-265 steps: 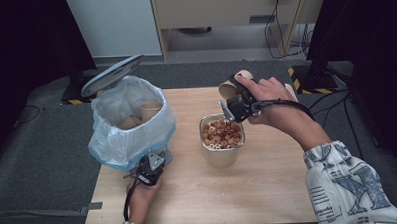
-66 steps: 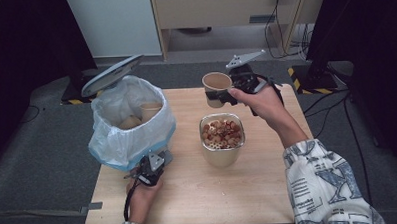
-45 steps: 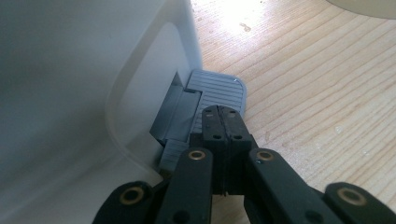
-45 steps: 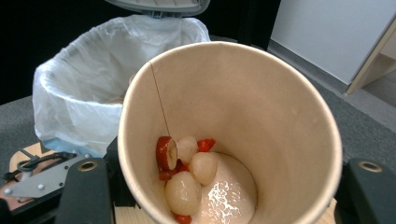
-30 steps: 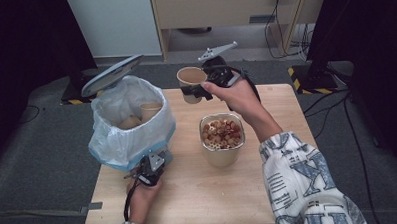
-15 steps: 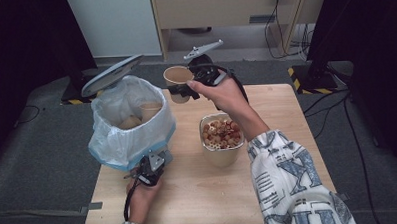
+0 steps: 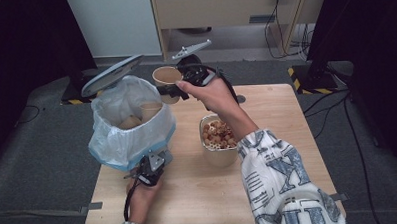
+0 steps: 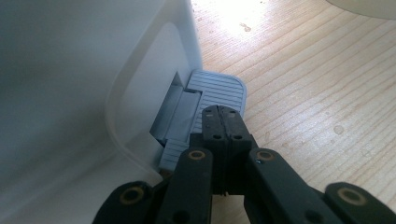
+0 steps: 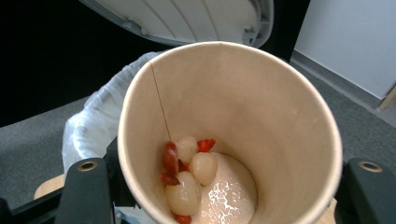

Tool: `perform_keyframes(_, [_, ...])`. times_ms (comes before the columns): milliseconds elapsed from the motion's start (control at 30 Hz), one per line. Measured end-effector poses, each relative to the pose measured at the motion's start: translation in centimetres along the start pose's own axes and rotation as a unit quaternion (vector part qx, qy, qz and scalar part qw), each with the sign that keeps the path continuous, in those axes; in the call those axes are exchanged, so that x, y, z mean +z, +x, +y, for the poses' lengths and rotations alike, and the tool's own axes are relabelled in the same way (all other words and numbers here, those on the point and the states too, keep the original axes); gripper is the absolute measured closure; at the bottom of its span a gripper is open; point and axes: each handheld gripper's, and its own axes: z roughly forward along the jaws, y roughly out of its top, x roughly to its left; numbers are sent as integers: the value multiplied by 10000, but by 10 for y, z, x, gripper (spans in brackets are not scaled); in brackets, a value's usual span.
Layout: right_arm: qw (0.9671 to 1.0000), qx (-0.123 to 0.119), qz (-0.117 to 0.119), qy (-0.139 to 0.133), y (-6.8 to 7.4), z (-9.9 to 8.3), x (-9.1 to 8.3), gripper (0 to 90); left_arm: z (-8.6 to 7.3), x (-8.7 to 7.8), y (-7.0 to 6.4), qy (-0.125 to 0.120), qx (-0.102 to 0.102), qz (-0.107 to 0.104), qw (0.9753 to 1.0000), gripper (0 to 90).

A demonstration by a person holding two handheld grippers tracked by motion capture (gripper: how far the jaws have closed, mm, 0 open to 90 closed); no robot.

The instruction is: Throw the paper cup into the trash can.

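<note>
Big lined bin [image 7: 129,125] sits on the table's [image 7: 282,119] left with its lid [image 7: 111,75] up. The right gripper [image 7: 171,89] is clamped on a paper cup [image 7: 167,83], just right of the bin's rim at the far edge, with some pale and red bits [image 9: 189,179] stuck inside. The left gripper [image 7: 147,170], jaws pressed together, rests on the bin's pedal [image 8: 210,100] at the near side.

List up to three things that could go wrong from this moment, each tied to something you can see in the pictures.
1. The paper cup, clamped in the right hand-held gripper, holds leftover food and liquid; tilted before it is over the bin, it could spill on the table.
2. The lid stays up only while the left hand-held gripper presses the pedal; a slip might drop the lid on the cup.
3. The sleeve hangs close to the open food tub and may knock it.
</note>
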Motion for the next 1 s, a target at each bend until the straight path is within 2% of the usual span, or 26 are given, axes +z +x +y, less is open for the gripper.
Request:
perform_keyframes(167, [10000, -57, 51, 11, 6, 4, 9, 326, 0, 0, 0, 0, -3, -4, 10000, 889])
perform_keyframes(567, [9999, -28, 122, 5, 14, 8, 30, 324, 0, 0, 0, -1, -9, -8, 10000, 889])
perform_keyframes(900, [9998, -79, 165, 116, 24, 10, 58, 315, 0, 0, 1, 17, 14, -14, 10000, 889])
perform_keyframes(1000, [9996, -95, 243, 135, 29, 10, 68, 314, 0, 0, 1, 14, 11, -17, 10000, 889])
